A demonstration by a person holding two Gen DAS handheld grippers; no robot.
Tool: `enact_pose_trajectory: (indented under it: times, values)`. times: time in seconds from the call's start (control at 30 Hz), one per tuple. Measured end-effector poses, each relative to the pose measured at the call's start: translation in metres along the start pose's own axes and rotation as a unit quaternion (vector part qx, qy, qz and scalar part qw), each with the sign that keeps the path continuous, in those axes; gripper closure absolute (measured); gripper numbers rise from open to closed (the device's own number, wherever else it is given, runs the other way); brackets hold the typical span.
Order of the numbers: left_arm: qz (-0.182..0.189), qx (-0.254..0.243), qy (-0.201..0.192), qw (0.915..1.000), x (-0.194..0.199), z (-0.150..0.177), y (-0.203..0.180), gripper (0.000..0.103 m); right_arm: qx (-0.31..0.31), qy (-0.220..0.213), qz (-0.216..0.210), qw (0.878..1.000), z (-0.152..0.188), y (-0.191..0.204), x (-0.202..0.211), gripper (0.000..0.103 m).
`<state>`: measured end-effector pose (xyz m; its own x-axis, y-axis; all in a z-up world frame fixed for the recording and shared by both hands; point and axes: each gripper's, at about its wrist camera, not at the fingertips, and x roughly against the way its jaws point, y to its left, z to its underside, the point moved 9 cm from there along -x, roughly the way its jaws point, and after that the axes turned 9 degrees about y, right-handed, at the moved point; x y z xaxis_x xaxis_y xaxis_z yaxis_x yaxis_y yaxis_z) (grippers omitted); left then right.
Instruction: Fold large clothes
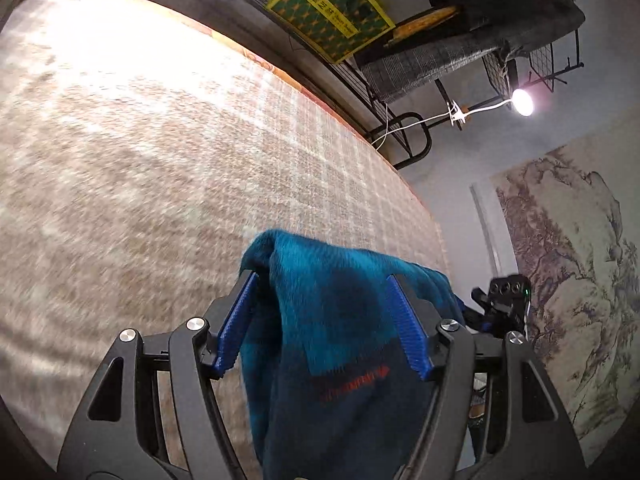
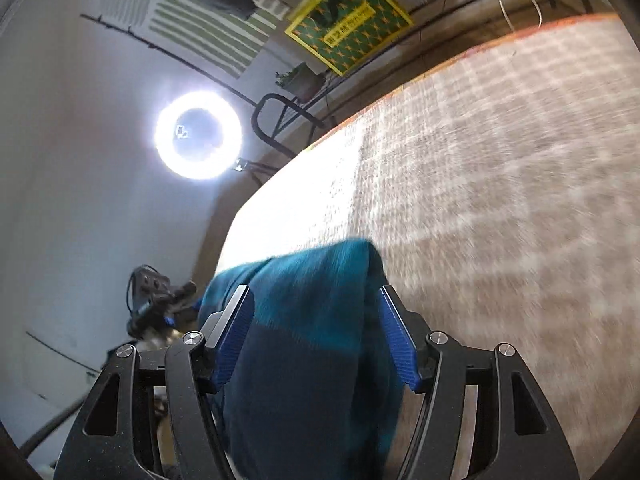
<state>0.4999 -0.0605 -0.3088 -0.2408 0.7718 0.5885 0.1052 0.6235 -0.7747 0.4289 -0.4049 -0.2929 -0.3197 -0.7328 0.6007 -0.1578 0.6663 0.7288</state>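
Left gripper (image 1: 322,280): black, with ribbed blue pads, sitting at the lower centre of the left wrist view; its jaws are standing spread, and the pads are not pressing on anything.
Garment (image 1: 320,320): a fuzzy teal and dark navy piece of clothing with a red printed label is lying between the spread left jaws, its folded top edge rising above the fingertips.
Right gripper (image 2: 314,294): the same black and blue build, at the lower centre of the right wrist view; its jaws are also standing apart, with another part of the garment (image 2: 316,320) draping between them, seemingly unpinched.
Surface: a beige checked woven mat (image 1: 160,160) is filling the frame behind the cloth, blurred.
Background: a glowing ring light (image 2: 199,136) is shining at the left of the right wrist view.
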Motion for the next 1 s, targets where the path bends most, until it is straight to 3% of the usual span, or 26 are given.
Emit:
enact_pose_trajectory:
  times: [0.1, 0.17, 0.2, 0.23, 0.3, 0.33, 0.4, 0.5, 0.63, 0.8, 0.83, 0.9, 1.0]
  values:
    - [0.003, -0.016, 0.004, 0.9999, -0.013, -0.006, -0.007, 0.038, -0.020, 0.014, -0.016, 1.000, -0.013, -0.008, -0.020, 0.040]
    - [-0.020, -0.027, 0.003, 0.9994, -0.020, -0.009, -0.007, 0.047, -0.024, 0.017, -0.012, 1.000, -0.017, -0.009, -0.031, 0.049]
    - [-0.027, -0.030, 0.002, 0.9992, -0.022, -0.010, -0.008, 0.061, -0.018, 0.016, -0.004, 1.000, -0.018, -0.008, -0.036, 0.065]
    - [-0.033, -0.034, -0.003, 0.9989, -0.021, -0.010, -0.009, 0.073, -0.013, 0.016, 0.006, 1.000, -0.018, -0.006, -0.038, 0.088]
    - [-0.037, -0.049, -0.031, 0.9976, -0.010, -0.009, -0.018, 0.080, -0.003, 0.000, 0.041, 0.999, -0.018, -0.003, -0.034, 0.093]
    - [-0.038, -0.065, -0.047, 0.9961, -0.003, -0.008, -0.026, 0.082, 0.005, -0.015, 0.052, 0.999, -0.018, 0.001, -0.027, 0.094]
    - [-0.074, -0.115, -0.067, 0.9884, 0.003, -0.003, -0.038, 0.084, 0.051, -0.051, 0.089, 0.993, -0.016, 0.020, -0.009, 0.095]
    - [-0.130, -0.118, -0.044, 0.9835, -0.020, -0.008, -0.019, 0.084, 0.105, -0.079, 0.163, 0.978, -0.012, 0.025, -0.001, 0.096]
    - [-0.140, -0.099, -0.043, 0.9843, -0.040, -0.018, 0.000, 0.084, 0.036, -0.065, 0.191, 0.979, -0.019, -0.026, -0.023, 0.096]
    - [-0.185, -0.121, -0.041, 0.9745, -0.034, -0.014, -0.011, 0.077, 0.035, -0.046, 0.233, 0.971, -0.020, -0.031, -0.025, 0.095]
    - [-0.201, -0.122, -0.049, 0.9708, -0.025, -0.012, -0.015, 0.074, 0.025, -0.045, 0.243, 0.969, -0.021, -0.031, -0.018, 0.089]
    - [-0.233, -0.130, -0.069, 0.9614, -0.005, -0.008, -0.020, 0.074, 0.003, -0.064, 0.257, 0.964, -0.017, -0.029, 0.009, 0.088]
    - [-0.223, -0.158, -0.092, 0.9575, 0.029, 0.012, -0.048, 0.074, 0.022, -0.085, 0.257, 0.962, 0.001, -0.010, 0.043, 0.088]
